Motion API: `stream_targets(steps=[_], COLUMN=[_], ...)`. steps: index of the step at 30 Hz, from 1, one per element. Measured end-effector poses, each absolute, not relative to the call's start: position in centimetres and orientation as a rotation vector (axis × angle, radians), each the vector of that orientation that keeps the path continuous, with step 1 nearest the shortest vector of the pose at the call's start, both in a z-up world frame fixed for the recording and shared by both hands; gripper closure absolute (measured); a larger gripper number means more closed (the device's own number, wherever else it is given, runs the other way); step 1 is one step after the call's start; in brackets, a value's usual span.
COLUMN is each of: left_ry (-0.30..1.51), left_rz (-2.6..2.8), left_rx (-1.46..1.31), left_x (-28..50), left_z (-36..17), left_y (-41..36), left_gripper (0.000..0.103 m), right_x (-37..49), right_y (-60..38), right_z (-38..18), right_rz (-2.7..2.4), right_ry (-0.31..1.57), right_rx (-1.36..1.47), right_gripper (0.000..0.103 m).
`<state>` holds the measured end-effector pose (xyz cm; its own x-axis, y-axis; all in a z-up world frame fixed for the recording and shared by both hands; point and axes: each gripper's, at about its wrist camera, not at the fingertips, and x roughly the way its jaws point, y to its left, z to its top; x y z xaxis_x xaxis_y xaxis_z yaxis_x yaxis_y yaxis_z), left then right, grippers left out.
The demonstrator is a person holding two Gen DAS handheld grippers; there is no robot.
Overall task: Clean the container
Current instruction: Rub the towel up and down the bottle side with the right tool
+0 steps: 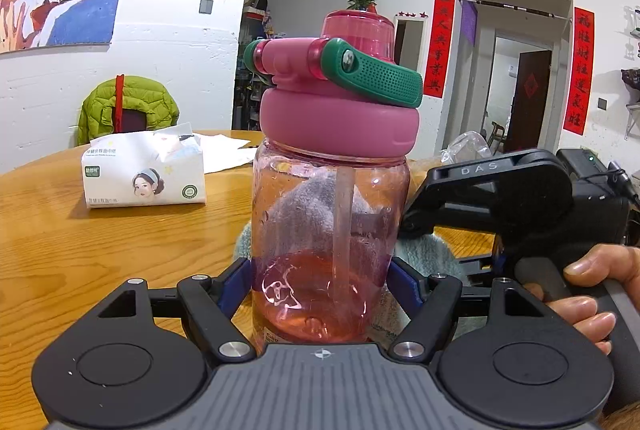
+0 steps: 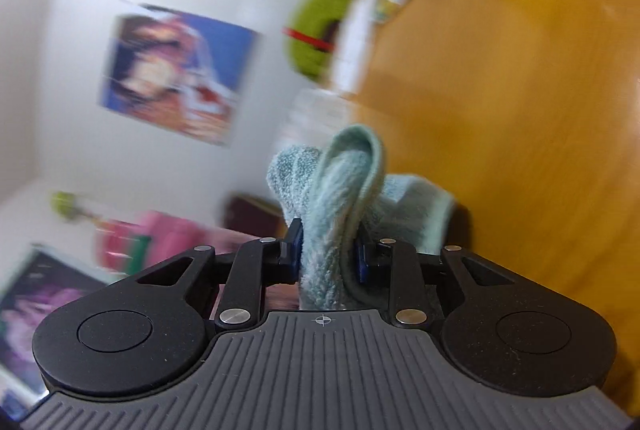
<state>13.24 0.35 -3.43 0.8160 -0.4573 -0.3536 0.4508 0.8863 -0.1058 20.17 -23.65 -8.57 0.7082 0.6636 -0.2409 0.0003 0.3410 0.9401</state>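
Note:
A clear pink water bottle with a pink lid and green handle stands upright on the wooden table. My left gripper is shut on its lower body. My right gripper is shut on a light teal cloth. In the left wrist view the right gripper sits just right of the bottle, at its back side, with the cloth showing behind the bottle. The right wrist view is tilted and blurred; the bottle's lid shows at lower left.
A white tissue pack lies on the table at the left, with papers behind it. A chair with a green jacket stands beyond the table. Crumpled clear plastic lies at the right.

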Motion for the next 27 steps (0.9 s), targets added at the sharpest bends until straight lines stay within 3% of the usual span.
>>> stream_targets(steps=[7,14,17,20,21,27], left_ry=[0.382,0.382,0.389,0.36,0.335,0.3], left_rz=[-0.483,-0.479,-0.466,-0.443,-0.426,-0.38], left_rx=[-0.016,-0.014,-0.027,-0.042,-0.042,0.041], left_x=[13.2,13.1,13.0,11.8,11.2,9.5], left_z=[-3.4,-3.3,-3.3,-2.9,-2.7,-2.8], left_y=[0.3,0.2,0.1,-0.1,-0.2,-2.1], left_gripper=[0.032,0.032,0.031,0.015,0.014,0.016], right_x=[18.3,20.3,19.9,19.5,19.4,19.3], right_y=[-25.4,-23.7,-23.8,-23.8,-23.9,-24.1], right_z=[-6.8,-8.5,-7.7,-7.0,-6.9,-6.9], right_rz=[0.716,0.492,0.494,0.511,0.505,0.554], right_ry=[0.348,0.675,0.628,0.548,0.532,0.513], right_rx=[1.295,1.168,1.122,1.101,1.096,1.131], right_gripper=[0.073,0.073,0.073,0.073,0.073,0.073])
